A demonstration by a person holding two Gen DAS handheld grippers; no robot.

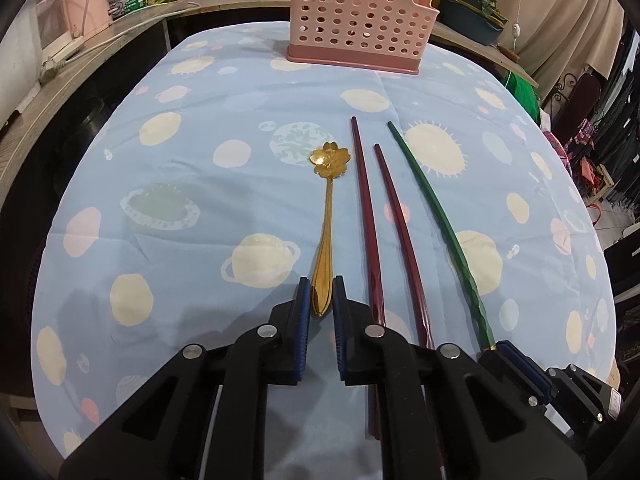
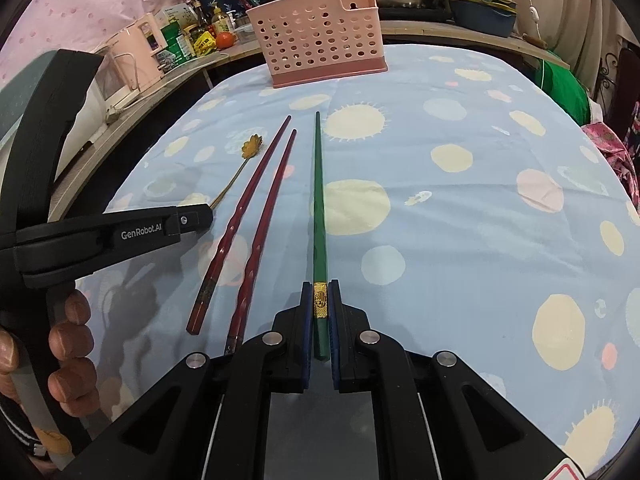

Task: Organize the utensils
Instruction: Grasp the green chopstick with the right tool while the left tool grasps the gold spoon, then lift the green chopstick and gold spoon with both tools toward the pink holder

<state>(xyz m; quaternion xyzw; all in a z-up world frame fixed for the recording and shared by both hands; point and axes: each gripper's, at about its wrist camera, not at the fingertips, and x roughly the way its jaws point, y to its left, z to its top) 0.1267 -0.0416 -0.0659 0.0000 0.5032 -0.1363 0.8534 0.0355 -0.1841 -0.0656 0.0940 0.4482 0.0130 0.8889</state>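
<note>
**Obscured and cropped items**

In the left wrist view, the near ends of both red chopsticks (image 1: 370, 232) pass beneath the left gripper (image 1: 321, 292). In the right wrist view, that gripper's body covers the gold spoon (image 2: 236, 178) handle's near end. The pink basket (image 2: 320, 46) interior is not visible; countertop labels are illegible.

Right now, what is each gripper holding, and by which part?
Right gripper: green chopstick, near its thick gold-banded end. Left gripper: straddles the gold spoon handle's end; contact unclear.

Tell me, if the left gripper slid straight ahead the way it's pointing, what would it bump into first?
The gold spoon: its handle already lies between the left gripper fingers. Beyond its flower-shaped bowl only tablecloth shows; the pink basket stands farther back, slightly right.
</note>
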